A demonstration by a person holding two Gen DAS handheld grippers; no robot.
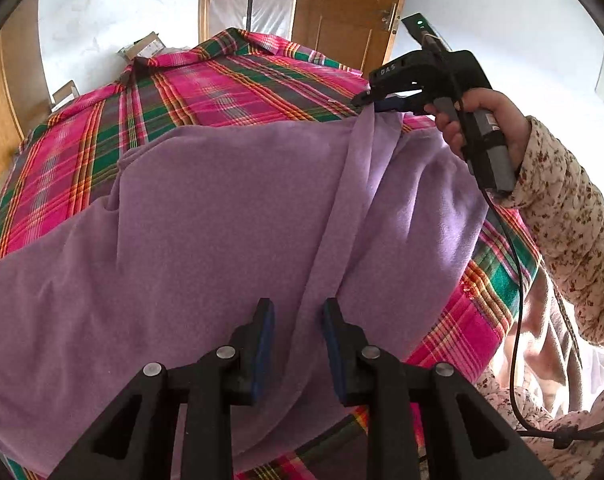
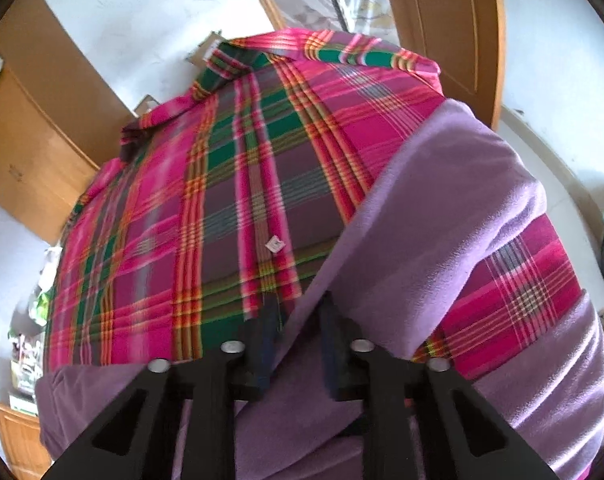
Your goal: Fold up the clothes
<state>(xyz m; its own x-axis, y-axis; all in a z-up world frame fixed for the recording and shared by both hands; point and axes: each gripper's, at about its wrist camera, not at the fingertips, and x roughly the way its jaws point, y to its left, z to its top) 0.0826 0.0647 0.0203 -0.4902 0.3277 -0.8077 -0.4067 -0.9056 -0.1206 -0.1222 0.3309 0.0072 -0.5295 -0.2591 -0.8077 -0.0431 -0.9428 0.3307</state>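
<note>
A purple fleece garment (image 1: 202, 220) lies spread over a bed covered with a pink-and-green plaid cloth (image 1: 242, 84). A raised, taut fold of it runs from my right gripper (image 1: 367, 101) at the far edge down to my left gripper (image 1: 298, 312), which is shut on that fold. A hand (image 1: 489, 112) in a floral sleeve holds the right gripper's handle. In the right wrist view my right gripper (image 2: 298, 320) is shut on an edge of the purple garment (image 2: 441, 200), lifted just above the plaid cloth (image 2: 230, 200).
A wooden door (image 1: 341, 4) and white walls stand behind the bed. Cardboard boxes (image 1: 142, 46) sit past the far left corner. A wooden cabinet (image 2: 34, 128) stands on the left. A small white tag (image 2: 274, 244) lies on the plaid cloth. A cable (image 1: 517, 280) hangs from the right gripper.
</note>
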